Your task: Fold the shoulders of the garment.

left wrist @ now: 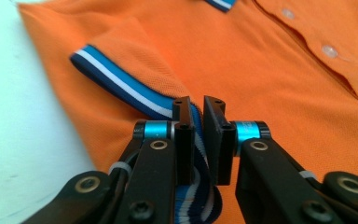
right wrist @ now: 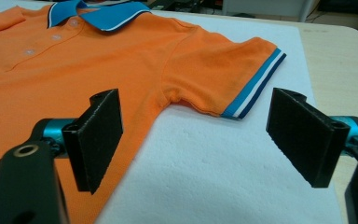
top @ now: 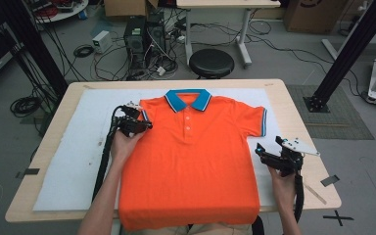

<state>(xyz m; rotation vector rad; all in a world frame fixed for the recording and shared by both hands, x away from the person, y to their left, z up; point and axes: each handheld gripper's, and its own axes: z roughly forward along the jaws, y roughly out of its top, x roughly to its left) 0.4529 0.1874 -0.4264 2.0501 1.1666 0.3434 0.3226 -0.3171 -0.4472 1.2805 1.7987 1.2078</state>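
Lying face up on a white mat [top: 78, 147] on a wooden table [top: 293, 98], an orange polo shirt [top: 191, 161] fills the middle of the high view, its long axis running from the blue collar [top: 188, 99] at twelve o'clock to the hem at six o'clock, which hangs over the table's near edge. The left gripper [top: 136, 122], at about ten o'clock from the shirt's middle, has its jaws pinched on the striped cuff [left wrist: 121, 86] of the left sleeve, and the cuff bunches between them in the left gripper view. The right gripper [top: 269, 155] hovers at about three o'clock, jaws spread wide and holding nothing, aimed at the right sleeve [right wrist: 223, 70], which lies flat and pointing outward. The step appears to be folding the sleeves inward; to do it well, the left grip should hold the cuff firmly and carry it low across the chest, while the right gripper should close on the cuff edge alone, without catching the mat beneath.
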